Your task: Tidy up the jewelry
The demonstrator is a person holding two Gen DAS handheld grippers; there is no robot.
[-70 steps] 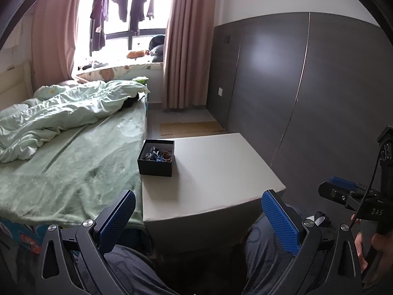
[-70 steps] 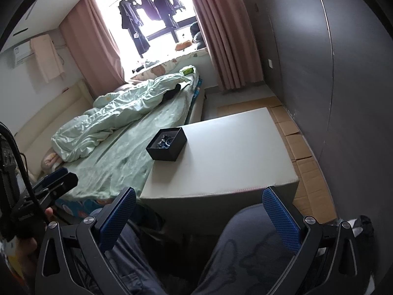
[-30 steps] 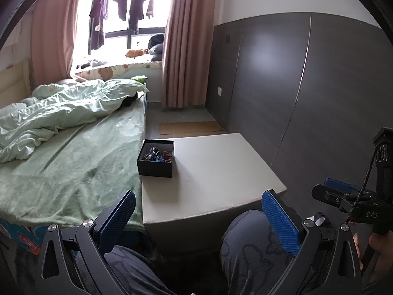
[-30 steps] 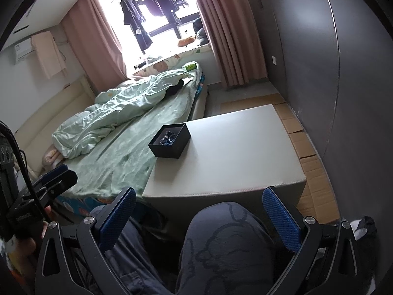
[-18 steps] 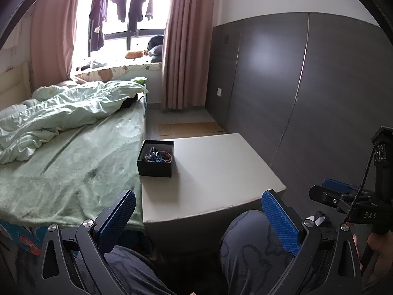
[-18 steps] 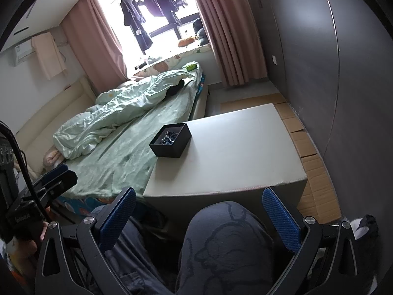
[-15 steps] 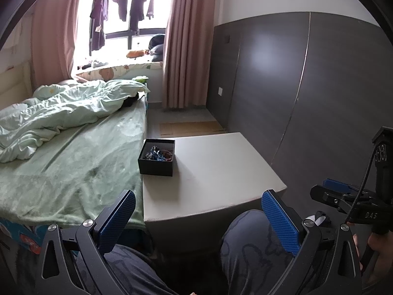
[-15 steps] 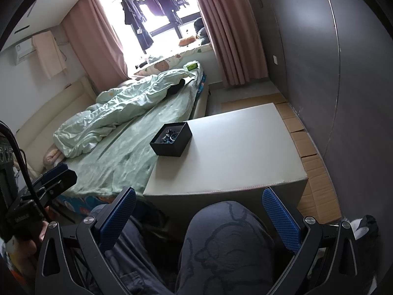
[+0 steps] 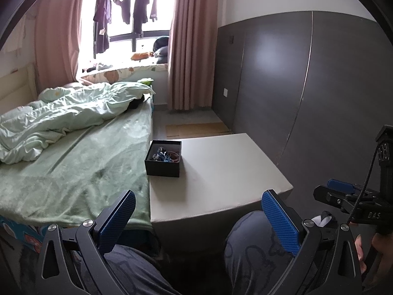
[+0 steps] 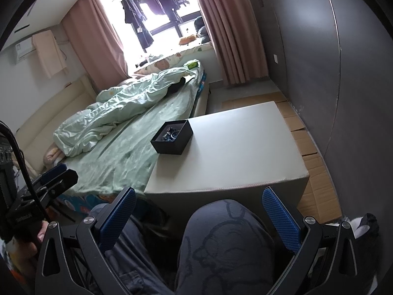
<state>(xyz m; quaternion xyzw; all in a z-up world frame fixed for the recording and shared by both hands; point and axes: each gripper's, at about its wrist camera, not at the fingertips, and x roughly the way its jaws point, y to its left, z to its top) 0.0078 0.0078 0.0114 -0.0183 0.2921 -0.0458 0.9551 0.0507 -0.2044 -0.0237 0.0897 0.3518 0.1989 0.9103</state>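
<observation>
while both grippers hang low in frame, the left gripper (image 9: 197,217) and right gripper (image 10: 199,217) spread wide and empty, the black box (image 9: 163,158) sits mid-frame at the table's (image 9: 221,169) left edge. its jewelry (image 9: 164,156) looks tangled, probably light, slippery chains; pinch one strand at the pile's top.

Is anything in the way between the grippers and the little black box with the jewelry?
Nothing visible is. The black box sits open on the white table, near its bed-side edge. Both the left gripper and right gripper hover open above the person's knees, short of the table's front edge.
</observation>
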